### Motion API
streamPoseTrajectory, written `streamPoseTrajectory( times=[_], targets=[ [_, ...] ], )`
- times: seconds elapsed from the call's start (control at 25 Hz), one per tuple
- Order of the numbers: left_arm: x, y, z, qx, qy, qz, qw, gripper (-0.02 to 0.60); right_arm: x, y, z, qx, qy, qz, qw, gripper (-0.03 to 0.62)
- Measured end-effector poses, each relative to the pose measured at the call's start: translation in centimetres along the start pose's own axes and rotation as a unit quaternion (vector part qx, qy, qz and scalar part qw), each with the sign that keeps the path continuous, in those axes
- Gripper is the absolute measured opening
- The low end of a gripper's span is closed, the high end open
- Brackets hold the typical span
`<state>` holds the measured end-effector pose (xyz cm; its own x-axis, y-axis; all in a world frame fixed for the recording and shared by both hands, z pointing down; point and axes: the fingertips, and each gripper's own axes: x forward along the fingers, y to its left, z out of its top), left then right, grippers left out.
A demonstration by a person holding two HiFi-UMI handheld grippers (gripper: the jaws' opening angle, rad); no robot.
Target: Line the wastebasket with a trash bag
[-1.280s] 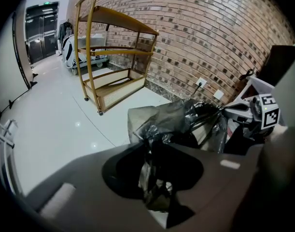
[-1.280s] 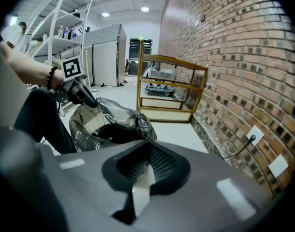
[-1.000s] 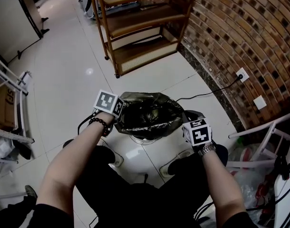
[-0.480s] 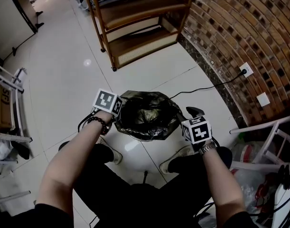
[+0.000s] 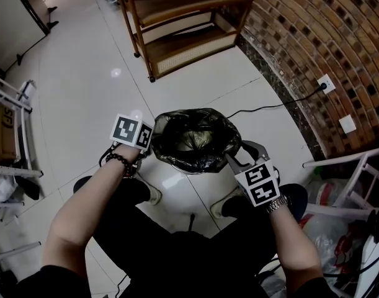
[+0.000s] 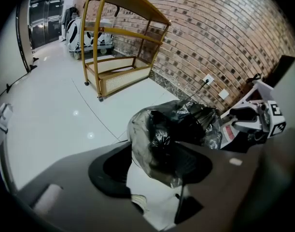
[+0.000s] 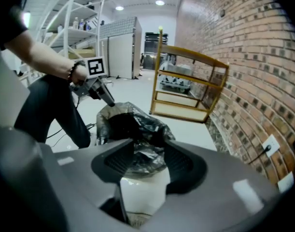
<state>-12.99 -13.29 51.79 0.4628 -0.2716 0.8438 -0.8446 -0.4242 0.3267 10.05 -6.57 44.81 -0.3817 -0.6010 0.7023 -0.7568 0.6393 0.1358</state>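
Note:
A black trash bag (image 5: pixel 192 138) sits in the white wastebasket (image 6: pixel 147 192), its mouth folded out over the rim. My left gripper (image 5: pixel 151 146) is at the basket's left side and my right gripper (image 5: pixel 231 161) at its right side. In the left gripper view the jaws (image 6: pixel 154 166) are opening around the bag's crumpled edge, and the pads do not press on it. In the right gripper view the jaws (image 7: pixel 147 163) are also opening, with the bag's hanging fold and the white basket wall (image 7: pixel 140 190) between them, loose.
A wooden shelf unit (image 5: pixel 183 23) stands behind the basket and a brick wall (image 5: pixel 313 36) runs along the right, with a socket (image 5: pixel 326 82) and its cable. There is a white frame (image 5: pixel 350 185) at the right and a metal rack (image 5: pixel 9 135) at the left. The person's shoes (image 5: pixel 149 194) flank the basket.
The right gripper has swung in toward the bag's right edge, and its fingers now reach the rim. The left gripper has dropped a little along the left side.

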Motion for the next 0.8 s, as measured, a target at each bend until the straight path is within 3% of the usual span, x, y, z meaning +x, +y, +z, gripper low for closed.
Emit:
streamPoseTrajectory(
  times=[0.08,0.16,0.24,0.36,0.44,0.52,0.64,0.72,0.76,0.8],
  targets=[
    [-1.3,-0.5,-0.5,0.036,0.001,0.009,0.9993,0.259,-0.5,2.7,0.1,-0.047,-0.003,0.032,0.998,0.198],
    [-2.3,-1.7,-1.2,0.105,0.012,0.014,0.9944,0.259,-0.7,5.3,-0.3,-0.103,0.003,0.063,0.993,0.198],
    [-2.8,-3.7,-2.7,0.196,0.039,0.004,0.9798,0.259,-0.3,7.9,-1.3,-0.166,0.021,0.089,0.982,0.198],
    [-2.0,-6.9,-6.3,0.336,0.093,-0.018,0.937,0.258,1.1,10.7,-3.4,-0.251,0.052,0.106,0.961,0.198],
    [-0.6,-8.1,-8.9,0.419,0.125,-0.021,0.899,0.258,2.2,11.6,-4.9,-0.301,0.074,0.105,0.945,0.198],
    [0.7,-8.2,-10.7,0.492,0.147,-0.001,0.858,0.256,3.2,11.8,-6.1,-0.341,0.093,0.094,0.931,0.196],
    [2.4,-7.2,-11.6,0.569,0.163,0.044,0.8047,0.202,4.3,10.8,-7.0,-0.369,0.107,0.059,0.921,0.074],
    [3.2,-6.7,-11.3,0.595,0.16,0.068,0.7847,0.134,4.4,10.0,-6.9,-0.349,0.105,0.05,0.93,0.003],
    [3.3,-6.6,-11.0,0.599,0.155,0.073,0.7824,0.085,4.2,9.7,-6.6,-0.328,0.101,0.052,0.938,0.003],
    [3.2,-6.6,-10.7,0.596,0.149,0.071,0.7856,0.038,3.9,9.5,-6.1,-0.302,0.095,0.059,0.947,0.003]
  ],
)
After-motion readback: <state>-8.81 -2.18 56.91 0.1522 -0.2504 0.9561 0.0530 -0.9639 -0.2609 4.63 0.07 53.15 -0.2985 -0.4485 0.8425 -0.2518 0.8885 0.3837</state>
